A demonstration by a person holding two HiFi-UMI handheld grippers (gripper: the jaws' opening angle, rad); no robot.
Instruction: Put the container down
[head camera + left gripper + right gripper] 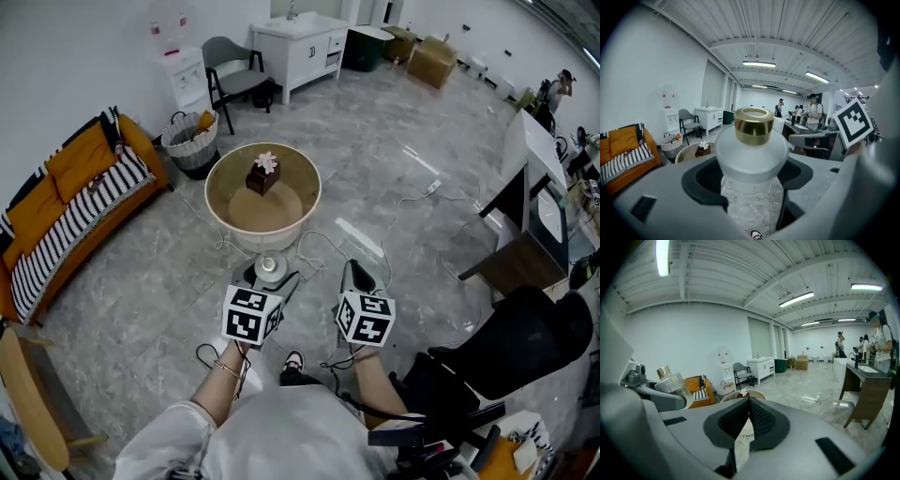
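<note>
A frosted glass container with a gold neck sits upright between the jaws of my left gripper, which is shut on its body. In the head view the container is held above the floor, just in front of a low round table. On that table stands a dark brown vase with a pale flower. My right gripper is beside the left one, its jaws shut with nothing between them. The right gripper view shows the container at the left.
An orange sofa with a striped throw lines the left wall. A basket, a grey chair and a white cabinet stand behind the table. Cables trail across the floor. A black office chair and a desk are at the right.
</note>
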